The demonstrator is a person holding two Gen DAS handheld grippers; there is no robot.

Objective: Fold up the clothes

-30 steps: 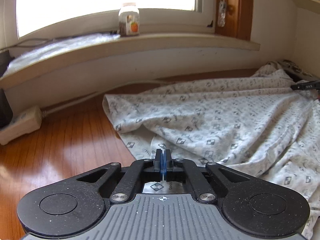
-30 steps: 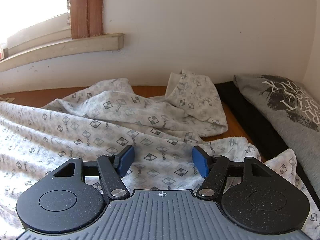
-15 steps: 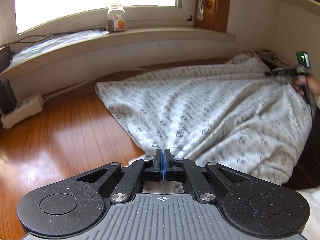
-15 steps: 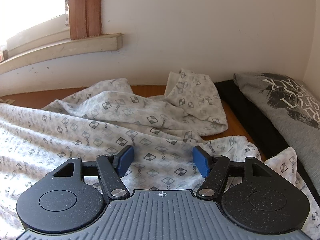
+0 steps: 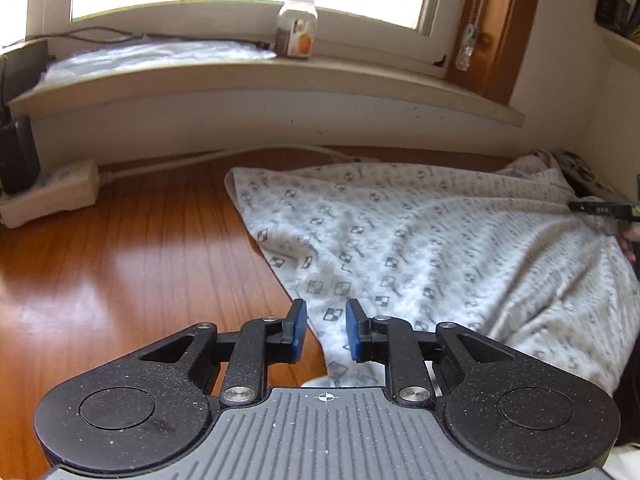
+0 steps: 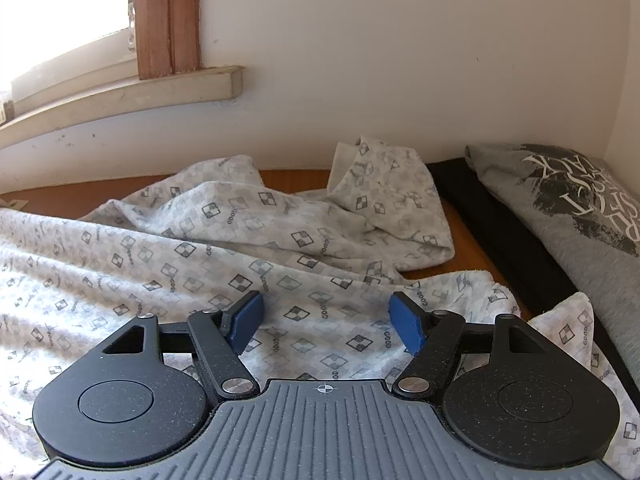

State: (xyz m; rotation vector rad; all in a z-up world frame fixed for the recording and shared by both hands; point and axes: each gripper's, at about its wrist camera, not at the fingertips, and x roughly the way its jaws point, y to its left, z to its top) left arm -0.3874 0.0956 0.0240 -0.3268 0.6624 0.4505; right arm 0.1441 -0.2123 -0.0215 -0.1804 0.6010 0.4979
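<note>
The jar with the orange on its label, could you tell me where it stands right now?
In the left wrist view, the jar stands upright on the windowsill, top centre, right of the crumpled white plastic.

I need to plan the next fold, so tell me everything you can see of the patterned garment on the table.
The patterned garment is white, soft-looking knit fabric printed with small grey checkered diamonds and the word GOOD. It lies spread and wrinkled on the wooden table, unfolded, one part bunched near the wall. Its right edge lies on a grey shirt. The left gripper, just opened, has a corner between its pads; the right gripper is open over it.
</note>
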